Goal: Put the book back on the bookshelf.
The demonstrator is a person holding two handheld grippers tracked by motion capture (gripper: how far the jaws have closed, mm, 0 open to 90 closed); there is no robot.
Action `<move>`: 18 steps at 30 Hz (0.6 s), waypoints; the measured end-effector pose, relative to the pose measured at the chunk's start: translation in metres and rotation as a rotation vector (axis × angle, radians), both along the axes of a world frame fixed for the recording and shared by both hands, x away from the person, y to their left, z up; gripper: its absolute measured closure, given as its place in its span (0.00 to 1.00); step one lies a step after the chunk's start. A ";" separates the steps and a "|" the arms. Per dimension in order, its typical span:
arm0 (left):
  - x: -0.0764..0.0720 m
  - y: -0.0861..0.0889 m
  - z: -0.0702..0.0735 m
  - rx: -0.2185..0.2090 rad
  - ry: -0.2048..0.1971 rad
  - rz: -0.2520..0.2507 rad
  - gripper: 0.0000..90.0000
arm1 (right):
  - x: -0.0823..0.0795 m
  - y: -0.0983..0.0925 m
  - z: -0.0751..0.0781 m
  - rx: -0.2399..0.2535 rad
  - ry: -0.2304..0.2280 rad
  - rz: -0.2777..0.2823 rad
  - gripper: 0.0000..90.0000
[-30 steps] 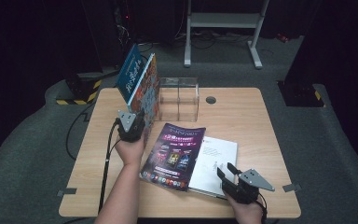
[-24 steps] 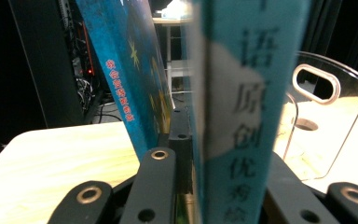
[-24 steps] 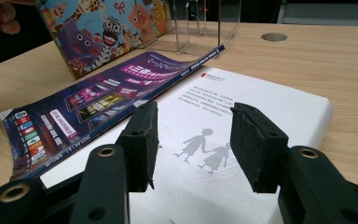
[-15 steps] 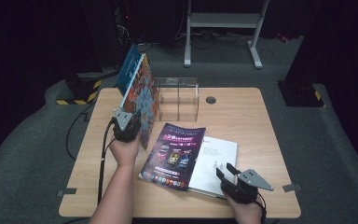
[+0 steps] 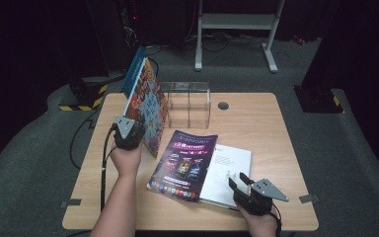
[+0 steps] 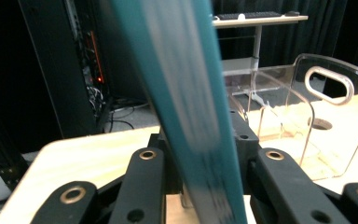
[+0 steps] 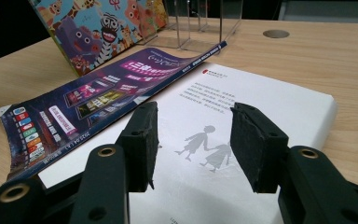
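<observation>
A colourful picture book (image 5: 148, 106) with a teal spine (image 6: 191, 116) stands tilted at the table's left, its lower corner near the tabletop. My left gripper (image 5: 134, 126) grips its near edge; the jaws have just been opening a little with the book still between them. A purple magazine (image 5: 185, 163) lies flat in the middle, overlapping an open white book (image 5: 229, 168). My right gripper (image 5: 238, 180) hovers open at the white book's near edge, and its pads (image 7: 144, 140) touch nothing.
A clear acrylic rack (image 5: 187, 101) with dividers stands at the back of the wooden table (image 5: 256, 123), just right of the picture book. A round cable hole (image 5: 223, 105) sits beside it. A metal stand and dark floor lie beyond the table.
My left hand has lifted and drawn slightly nearer, and the picture book has tipped more upright with it. The right gripper has stayed put.
</observation>
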State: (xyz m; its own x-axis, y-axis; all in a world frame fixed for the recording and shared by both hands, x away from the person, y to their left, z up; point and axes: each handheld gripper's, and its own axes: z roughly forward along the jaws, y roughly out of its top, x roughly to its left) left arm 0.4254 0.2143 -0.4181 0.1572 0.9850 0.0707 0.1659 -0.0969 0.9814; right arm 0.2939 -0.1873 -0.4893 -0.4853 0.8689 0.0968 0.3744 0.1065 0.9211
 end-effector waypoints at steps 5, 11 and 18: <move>-0.005 0.005 0.016 0.011 -0.030 -0.012 0.77 | 0.000 0.001 0.000 -0.002 -0.002 0.003 0.57; -0.010 0.010 0.033 0.008 -0.060 -0.021 0.72 | 0.000 0.001 0.001 -0.002 -0.003 0.003 0.57; -0.011 0.014 0.044 -0.010 -0.043 -0.038 0.62 | 0.000 0.002 0.000 -0.003 0.000 0.004 0.57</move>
